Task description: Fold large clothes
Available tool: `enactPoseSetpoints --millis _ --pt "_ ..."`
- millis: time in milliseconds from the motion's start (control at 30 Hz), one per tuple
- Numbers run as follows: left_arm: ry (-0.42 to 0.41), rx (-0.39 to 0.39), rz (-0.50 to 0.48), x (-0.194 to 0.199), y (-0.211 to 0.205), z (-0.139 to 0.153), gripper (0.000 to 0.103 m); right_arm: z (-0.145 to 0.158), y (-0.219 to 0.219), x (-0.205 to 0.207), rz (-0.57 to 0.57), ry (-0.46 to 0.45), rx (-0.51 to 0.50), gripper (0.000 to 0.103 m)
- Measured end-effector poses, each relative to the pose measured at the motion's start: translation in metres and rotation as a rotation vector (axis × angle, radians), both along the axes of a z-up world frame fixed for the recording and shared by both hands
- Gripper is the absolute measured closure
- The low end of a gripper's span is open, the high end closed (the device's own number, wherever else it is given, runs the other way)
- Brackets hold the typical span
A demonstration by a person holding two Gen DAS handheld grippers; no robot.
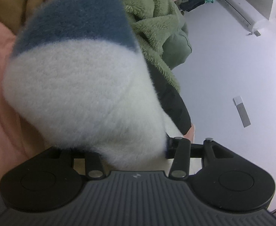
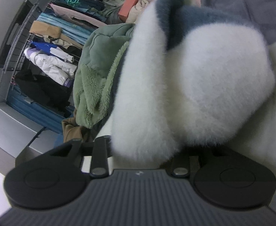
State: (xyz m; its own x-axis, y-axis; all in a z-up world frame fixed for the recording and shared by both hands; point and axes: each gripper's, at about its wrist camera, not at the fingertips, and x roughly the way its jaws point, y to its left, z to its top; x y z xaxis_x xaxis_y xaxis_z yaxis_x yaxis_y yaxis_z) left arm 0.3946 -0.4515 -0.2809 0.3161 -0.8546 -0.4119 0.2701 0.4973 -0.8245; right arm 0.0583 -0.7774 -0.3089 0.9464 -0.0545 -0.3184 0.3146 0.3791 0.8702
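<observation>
A fluffy white garment with a blue-grey band (image 1: 81, 86) fills the left wrist view and drapes over my left gripper (image 1: 136, 150), hiding its fingers. The jaws look closed on the fabric. The same white and blue garment (image 2: 185, 84) bulges in front of my right gripper (image 2: 141, 150), which also looks closed on it with its fingers hidden. The garment hangs lifted between both grippers.
A green fleece jacket (image 1: 156, 28) lies behind the garment, also in the right wrist view (image 2: 96, 66). A rack of hanging clothes (image 2: 59, 43) stands at the left. Pink cloth (image 1: 0, 75) lies left. An air conditioner (image 1: 241, 9) is on the white surface.
</observation>
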Motion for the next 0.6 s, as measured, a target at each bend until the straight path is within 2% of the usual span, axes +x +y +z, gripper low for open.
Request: enactPoseSetpoints --millis 200,233,267,300,333,367,400,433,600 --pt "-0.006 0.056 -0.002 0.001 -0.012 0.019 0.047 0.001 -0.003 0.007 -0.023 0.01 0.026 0.059" --pt "0.015 0.063 -0.003 0.003 -0.013 0.018 0.044 0.002 -0.003 0.007 -0.025 0.019 0.029 0.058" --pt "0.045 0.07 -0.007 0.006 -0.014 0.018 0.036 0.004 -0.002 0.006 -0.028 0.026 0.031 0.058" --pt "0.065 0.086 -0.009 0.007 -0.015 0.017 0.029 0.004 -0.001 0.005 -0.035 0.034 0.033 0.054" --pt "0.069 0.118 -0.007 0.005 -0.013 0.018 0.025 0.007 0.001 0.007 -0.041 0.049 0.033 0.049" --pt "0.06 0.148 -0.004 0.003 -0.012 0.02 0.02 0.009 0.003 0.007 -0.047 0.068 0.029 0.046" --pt "0.046 0.175 -0.002 0.001 -0.013 0.023 0.017 0.013 0.006 0.005 -0.055 0.09 0.021 0.039" --pt "0.033 0.201 -0.002 -0.006 -0.008 0.025 0.016 0.016 0.01 0.002 -0.065 0.112 0.01 0.035" --pt "-0.065 0.349 -0.012 -0.028 0.001 0.056 0.014 0.043 0.03 -0.023 -0.078 0.21 -0.087 0.034"
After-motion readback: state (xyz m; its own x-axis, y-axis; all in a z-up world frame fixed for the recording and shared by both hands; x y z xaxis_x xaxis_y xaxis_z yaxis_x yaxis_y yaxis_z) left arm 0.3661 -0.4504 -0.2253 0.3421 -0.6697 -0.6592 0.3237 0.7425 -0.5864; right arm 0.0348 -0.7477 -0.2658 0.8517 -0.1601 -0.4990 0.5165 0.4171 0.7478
